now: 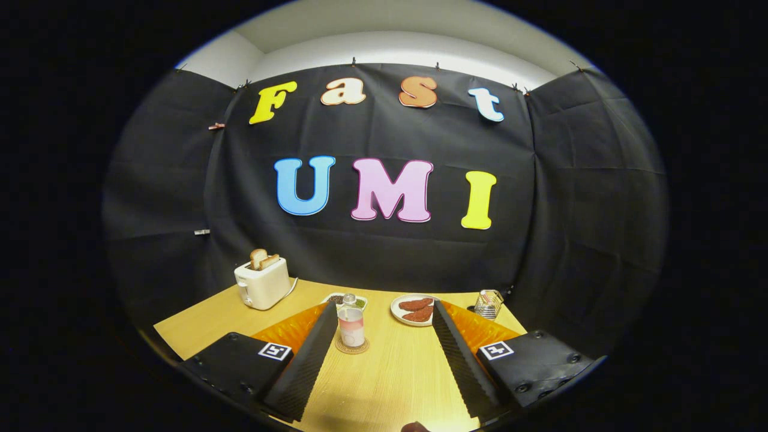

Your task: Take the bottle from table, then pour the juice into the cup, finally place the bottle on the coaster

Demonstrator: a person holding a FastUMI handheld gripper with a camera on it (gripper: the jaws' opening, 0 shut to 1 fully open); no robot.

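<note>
Wood-grain table (390, 372), rect. Boxy toaster (262, 285) w/ bread, far left. Gripper (384, 354) — ribbed fingers spread wide, holding nothing. Round plate (413, 310) w/ patties. Cylindrical bottle (351, 321) — upright on round woven coaster (351, 346), btw fingers. Wire-mesh cup (489, 303), far right.

The wooden table (390, 372) carries a toaster (262, 284), a coaster (352, 346), two plates (414, 311), perhaps a glass cup (489, 303).

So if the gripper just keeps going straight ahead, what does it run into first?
Probably the bottle standing on its coaster, just inside one finger; the open gripper has bare table ahead, though depth is unclear.
</note>
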